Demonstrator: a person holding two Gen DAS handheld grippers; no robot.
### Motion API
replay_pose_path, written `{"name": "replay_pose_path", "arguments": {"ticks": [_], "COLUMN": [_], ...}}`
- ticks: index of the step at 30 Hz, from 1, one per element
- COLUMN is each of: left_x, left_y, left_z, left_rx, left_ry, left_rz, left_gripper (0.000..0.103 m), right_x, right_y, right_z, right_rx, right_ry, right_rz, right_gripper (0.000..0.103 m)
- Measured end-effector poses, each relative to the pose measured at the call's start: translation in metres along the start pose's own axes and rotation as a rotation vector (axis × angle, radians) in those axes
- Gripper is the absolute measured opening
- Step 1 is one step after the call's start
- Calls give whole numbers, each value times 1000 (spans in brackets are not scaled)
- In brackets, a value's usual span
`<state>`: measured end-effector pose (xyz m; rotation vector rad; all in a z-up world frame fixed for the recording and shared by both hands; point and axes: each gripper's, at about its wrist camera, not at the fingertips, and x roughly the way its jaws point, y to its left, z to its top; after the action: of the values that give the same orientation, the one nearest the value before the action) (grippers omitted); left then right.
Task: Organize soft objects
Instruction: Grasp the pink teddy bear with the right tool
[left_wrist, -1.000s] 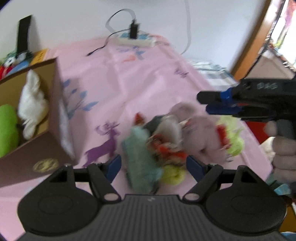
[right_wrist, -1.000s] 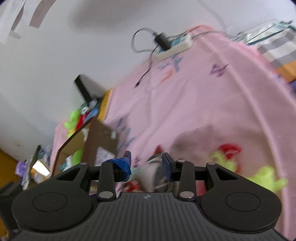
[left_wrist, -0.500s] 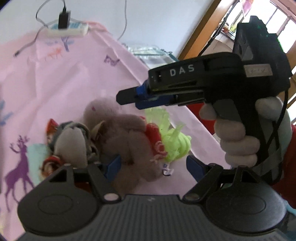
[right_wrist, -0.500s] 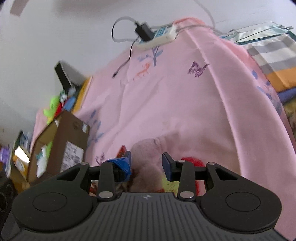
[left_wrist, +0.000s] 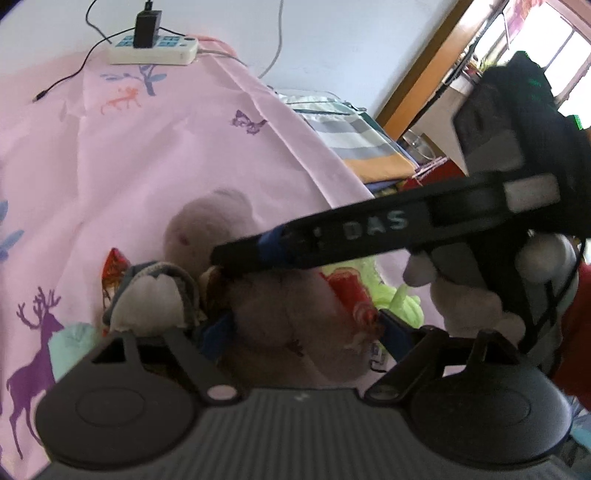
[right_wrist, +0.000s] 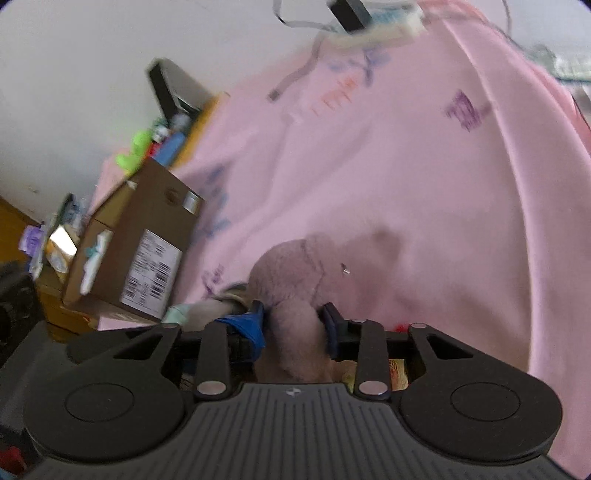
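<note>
A mauve plush bear (left_wrist: 221, 229) lies on the pink cloth (left_wrist: 129, 155) in a pile of soft toys, with a grey-and-white plush (left_wrist: 147, 299) to its left and a lime-green plush (left_wrist: 399, 299) to its right. My left gripper (left_wrist: 306, 332) is open, its fingers on either side of the bear's body. My right gripper (right_wrist: 293, 321) reaches in from the right in the left wrist view (left_wrist: 229, 258), its fingers set close on either side of a limb of the mauve bear (right_wrist: 295, 332).
An open cardboard box (right_wrist: 140, 251) with soft toys inside stands at the left. A white power strip (left_wrist: 151, 51) with a charger lies at the far edge of the cloth. Folded striped fabric (left_wrist: 354, 136) lies beyond the right edge.
My right gripper came down onto the pile and now has the mauve bear between its fingers. My left gripper swung right and closer, from the teal plush to around the bear.
</note>
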<state>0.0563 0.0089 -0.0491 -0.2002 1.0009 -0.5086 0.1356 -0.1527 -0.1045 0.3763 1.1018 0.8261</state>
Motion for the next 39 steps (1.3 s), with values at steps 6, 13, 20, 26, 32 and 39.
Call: {"name": "replay_pose_path", "arguments": {"ticks": [6, 13, 20, 26, 32, 39], "left_x": [-13, 2, 12, 0, -28, -15], "left_y": [3, 2, -10, -6, -1, 6], "left_z": [12, 14, 10, 13, 22, 19], "left_rx": [-48, -15, 102, 87, 32, 48], "left_ry": [-45, -8, -3, -29, -120, -83], "left_rz": [-52, -34, -15, -10, -55, -22], "left_gripper": [87, 88, 90, 90, 90, 90], "right_x": [-27, -12, 0, -13, -22, -18], "right_y": [1, -9, -16, 1, 26, 14], "right_z": [-1, -11, 0, -3, -8, -8], "right_rx": [10, 37, 52, 25, -75, -33], "right_ry": [-120, -98, -2, -74, -120, -123], "right_rz": [87, -31, -37, 3, -9, -89], "right_gripper": [5, 12, 13, 0, 0, 9]}}
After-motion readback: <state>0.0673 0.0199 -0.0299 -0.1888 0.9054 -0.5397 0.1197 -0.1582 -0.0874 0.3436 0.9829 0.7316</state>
